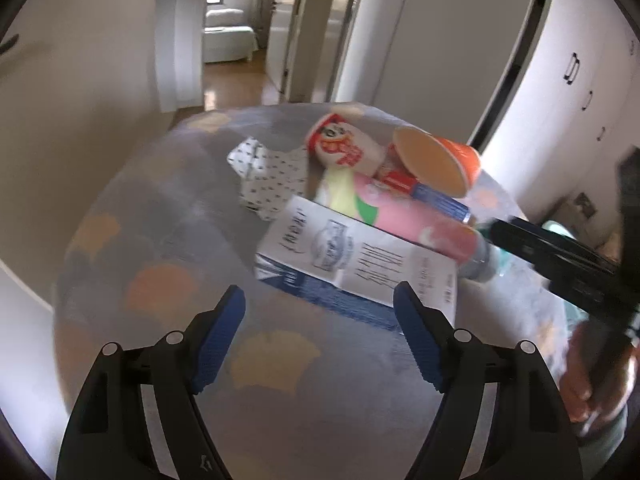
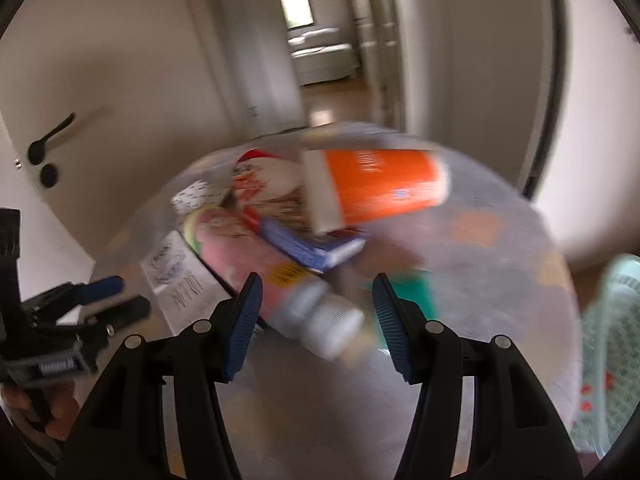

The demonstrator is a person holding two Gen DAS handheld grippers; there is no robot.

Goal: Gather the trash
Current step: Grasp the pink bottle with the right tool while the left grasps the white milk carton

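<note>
1. The left hand-held gripper (image 1: 320,332) hangs over bare cloth with its jaws wide apart and nothing between them. The white and blue carton (image 1: 356,264) lies flat just ahead of its tips.
2. The right hand-held gripper (image 2: 316,320) has its jaws apart. The grey cap end of the pink bottle (image 2: 280,284) lies in the gap between them, but blur hides whether the pads touch it; I judge they do not press it yet.
3. Step in hand, as I judge it: reaching for the first pieces, nothing lifted so far. Next the right side would need to ease forward past the cap and close on the bottle's body, since a round bottle lying down may roll away.
4. Beyond the bottle lie a blue box (image 2: 316,248), an orange cup (image 2: 380,188) on its side, a red and white wrapper (image 1: 344,148) and a spotted paper (image 1: 272,176), all heaped touching one another.
5. To the right of the right hand-held gripper, off the edge, stands a pale green basket (image 2: 612,320), likely the place for the trash.
6. The surface (image 1: 160,240) is round, under a grey cloth with orange patches.
7. Farthest off, a wooden-floored hallway leads to a room with a pale sofa (image 1: 228,36).
</note>
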